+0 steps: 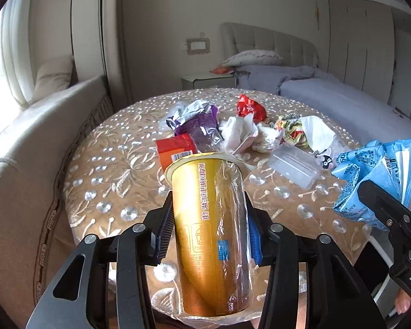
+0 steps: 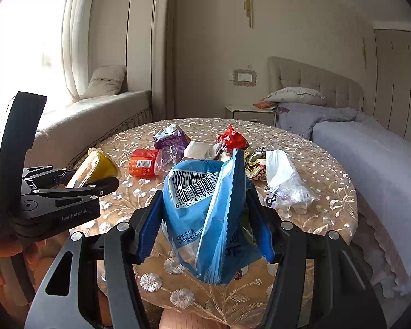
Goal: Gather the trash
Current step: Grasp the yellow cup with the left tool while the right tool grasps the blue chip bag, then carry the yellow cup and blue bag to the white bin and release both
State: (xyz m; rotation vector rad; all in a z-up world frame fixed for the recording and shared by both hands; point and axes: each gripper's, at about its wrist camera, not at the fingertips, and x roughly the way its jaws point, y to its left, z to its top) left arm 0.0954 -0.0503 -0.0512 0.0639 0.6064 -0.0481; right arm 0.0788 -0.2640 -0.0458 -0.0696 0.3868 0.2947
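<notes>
Left wrist view: the left gripper (image 1: 208, 224) is clamped on a gold paper cup (image 1: 205, 230) partly sleeved in clear plastic film, its pads pressed to the cup's two sides and its yellowish rim pointing away from the camera, above the near edge of a round table (image 1: 109, 170) draped in a tan embroidered cloth. At the right edge of that view, the right gripper (image 1: 386, 203) holds a crumpled blue snack bag (image 1: 370, 170) clear of the tabletop.

Right wrist view: the blue pads of the right gripper (image 2: 205, 219) pinch the blue snack bag (image 2: 202, 213) from both sides, its barcode and serrated edge facing the lens. To the left, the left gripper (image 2: 96, 181) carries the gold paper cup (image 2: 96, 167) tilted over the table's edge, and part of a hand (image 2: 2, 249) shows beneath the tool.

More trash lies across the far half of the table (image 2: 328, 192): a purple wrapper (image 1: 197, 120), a red wrapper (image 1: 249, 107), an orange packet (image 1: 175, 148) with a barcode, crumpled white tissue (image 1: 235, 128), a multicoloured crumpled wrapper (image 1: 290, 128), a white plastic bag (image 1: 317, 134) and a clear plastic box (image 1: 296, 167). Behind the table stand a bed (image 1: 328, 96) with grey-lilac bedding and a window seat (image 2: 96, 109) with a cushion.
</notes>
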